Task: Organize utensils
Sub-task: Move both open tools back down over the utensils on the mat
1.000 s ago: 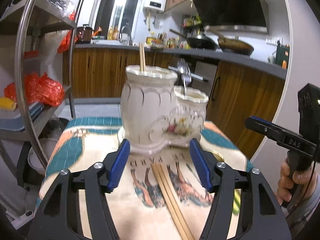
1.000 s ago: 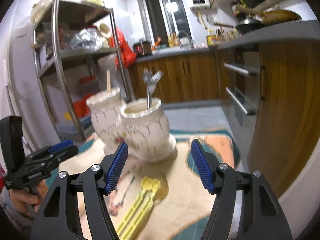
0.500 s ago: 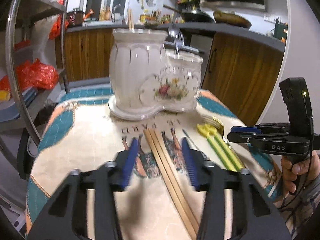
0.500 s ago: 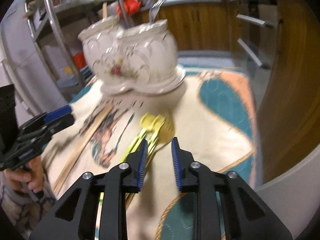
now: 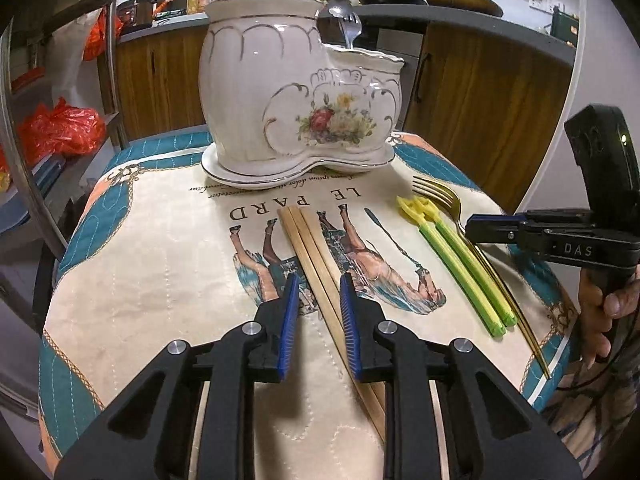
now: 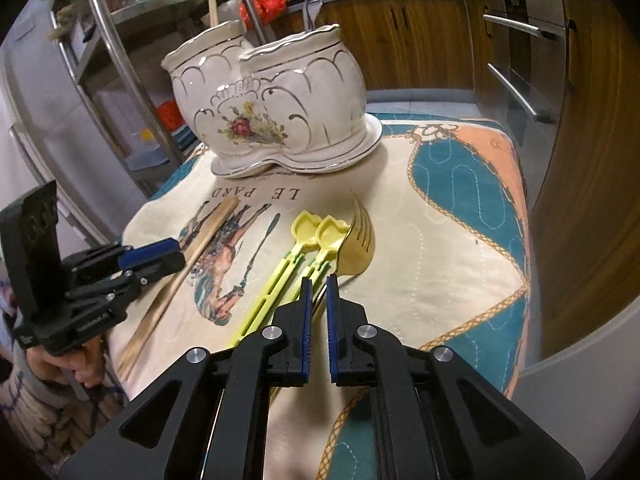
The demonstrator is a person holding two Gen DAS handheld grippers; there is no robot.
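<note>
Whereas both tools were held wide apart and level with the ceramic holder (image 5: pixel 300 92) a second ago, they have since been lowered to the surface (image 5: pixel 160 260) and narrowed. The left tool (image 5: pixel 319 312) is now partly closed, its blue pads set on either side of the wooden chopsticks (image 5: pixel 310 248) without yet pinching them. The right tool (image 6: pixel 318 312) has been drawn nearly shut, with only a slim gap left over the handles of the yellow-green chopsticks (image 6: pixel 280 280) and the gold fork (image 6: pixel 360 236); whether anything is actually clamped cannot be told. From this it is judged that two pickups are being prepared at once, and that no loose utensil has yet been lifted toward the holder.

From the left wrist view, the full lie of the wooden pair is given, running from just before the holder's saucer back under the tool, and a metal fork (image 5: pixel 350 30) is seen standing in the lower compartment. What is added by the right wrist view is the overlap of the gold fork's head with the yellow heads beside it, and one wooden stick (image 6: pixel 213 10) rising from the taller compartment, which is hidden from the left.
</note>
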